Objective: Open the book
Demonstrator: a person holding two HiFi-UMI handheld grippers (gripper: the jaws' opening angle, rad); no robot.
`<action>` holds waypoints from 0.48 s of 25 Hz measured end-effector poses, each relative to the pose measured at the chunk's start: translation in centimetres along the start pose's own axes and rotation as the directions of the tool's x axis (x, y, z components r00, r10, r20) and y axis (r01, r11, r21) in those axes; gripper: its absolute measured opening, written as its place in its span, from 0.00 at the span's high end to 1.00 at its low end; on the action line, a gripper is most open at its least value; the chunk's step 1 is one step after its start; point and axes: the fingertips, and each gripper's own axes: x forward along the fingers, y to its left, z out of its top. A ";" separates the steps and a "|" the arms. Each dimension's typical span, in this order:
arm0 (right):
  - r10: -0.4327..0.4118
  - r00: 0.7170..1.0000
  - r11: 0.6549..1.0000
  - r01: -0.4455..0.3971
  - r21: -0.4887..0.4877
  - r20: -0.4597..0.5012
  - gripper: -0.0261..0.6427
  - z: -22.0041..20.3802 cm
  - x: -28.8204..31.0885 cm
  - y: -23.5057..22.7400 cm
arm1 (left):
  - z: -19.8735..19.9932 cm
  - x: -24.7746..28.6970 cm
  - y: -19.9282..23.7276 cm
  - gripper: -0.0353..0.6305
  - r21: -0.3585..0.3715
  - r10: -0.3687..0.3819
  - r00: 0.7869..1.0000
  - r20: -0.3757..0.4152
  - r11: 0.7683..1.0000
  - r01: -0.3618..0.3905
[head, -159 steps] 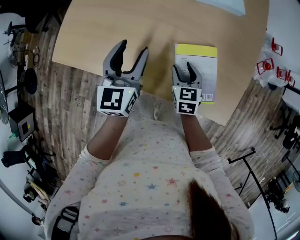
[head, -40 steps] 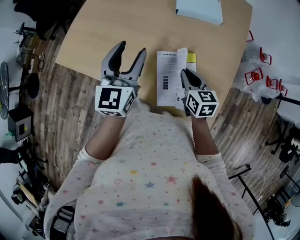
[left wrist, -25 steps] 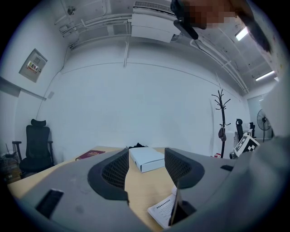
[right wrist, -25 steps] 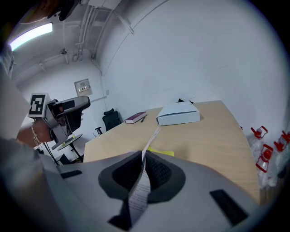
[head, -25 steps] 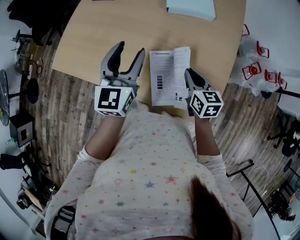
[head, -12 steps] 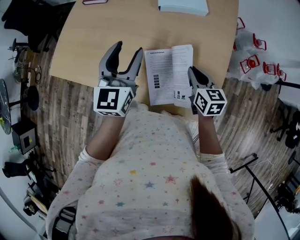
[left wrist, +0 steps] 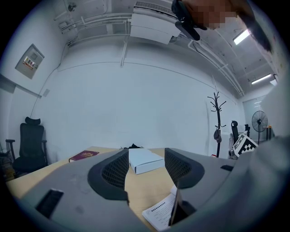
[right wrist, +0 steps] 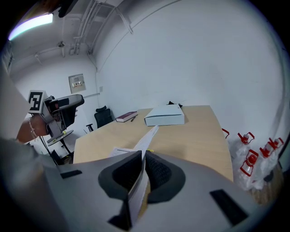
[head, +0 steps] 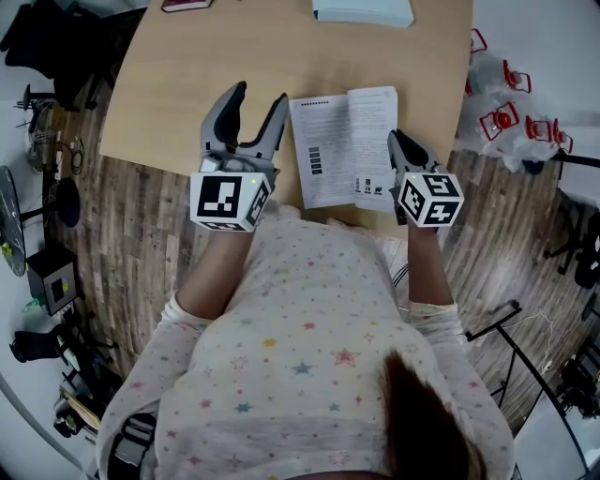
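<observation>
The book [head: 342, 145] lies open on the wooden table [head: 178, 84], near its front edge, white printed pages up. My right gripper [head: 397, 141] is at the book's right edge, shut on the right-hand leaf. In the right gripper view that leaf [right wrist: 144, 147] stands on edge between the closed jaws of the right gripper [right wrist: 142, 158], with a strip of yellow cover beneath it. My left gripper [head: 264, 94] hovers just left of the book, open and holding nothing. In the left gripper view, the left gripper [left wrist: 146, 170] shows the table between its jaws and the book's corner [left wrist: 159, 211] at lower right.
A flat white box [head: 363, 11] lies at the table's far side, and a dark red book [head: 186, 5] at the far left. Red-capped bottles in clear plastic [head: 511, 80] stand on the floor right of the table. The person's body is against the table's near edge.
The book was closed with its yellow cover up; now it is open. Over the last second my right gripper moved right with the held leaf, laying it flatter. The left gripper stayed put.
</observation>
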 end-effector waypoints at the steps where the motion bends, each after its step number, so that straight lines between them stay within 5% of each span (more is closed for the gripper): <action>1: -0.004 1.000 1.000 0.004 -0.004 -0.004 0.92 0.0 0.0 -0.2 | 0.0 0.0 0.0 0.59 -0.001 0.000 1.000 0.001 1.000 0.000; 12: -0.046 0.998 0.998 0.044 -0.044 -0.049 0.92 -0.7 -0.5 -2.3 | 0.7 -0.5 0.1 0.59 0.004 0.001 1.000 0.016 1.000 -0.001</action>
